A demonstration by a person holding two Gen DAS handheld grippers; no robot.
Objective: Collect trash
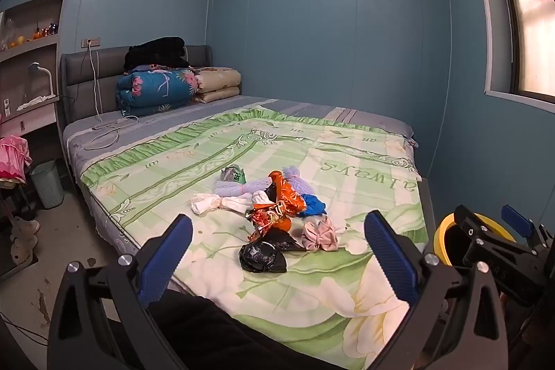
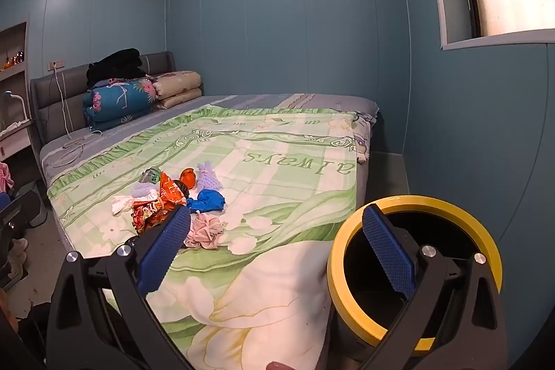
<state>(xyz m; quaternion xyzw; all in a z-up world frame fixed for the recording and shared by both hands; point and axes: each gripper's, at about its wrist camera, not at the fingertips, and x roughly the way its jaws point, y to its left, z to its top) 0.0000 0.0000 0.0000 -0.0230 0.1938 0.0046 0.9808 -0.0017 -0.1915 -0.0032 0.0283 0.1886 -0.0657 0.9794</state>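
The job is just getting going. Nothing is being held yet. The left tool (image 1: pixel 277 252) is standing with its two blue fingers wide apart and nothing between them. The right tool (image 2: pixel 277 248) is wide apart too, and it is holding nothing.

The trash is lying in a little heap on the bed (image 1: pixel 347 169), on the green flowery cover, toward the near end. In the heap there is a black bag (image 1: pixel 262 256), scrunched up and lying nearest to the left tool. Just behind it a shiny orange wrapper (image 1: pixel 281 207) is lying. A pink bundle (image 1: pixel 321 234) is sitting just beside the black bag, and a blue scrap (image 1: pixel 314 204) is lying behind that. A white rag (image 1: pixel 222 203) is stretching out to the left side of the heap, and a small green packet (image 1: pixel 233 175) is sitting at the far side.

The bin (image 2: pixel 414 269) with the yellow rim is standing at the foot of the bed, on the right. It is looking dark inside, and I cannot tell if anything is in it. The right tool is hanging right in front of it.

I think the first pick is coming next. The black bag is the closest, so it seems the easy one. The left tool would need to go forward and down over it, squeeze it gently, then carry it across to the bin. The bag looks soft and slippery, so a good pinch on the thick middle should help.
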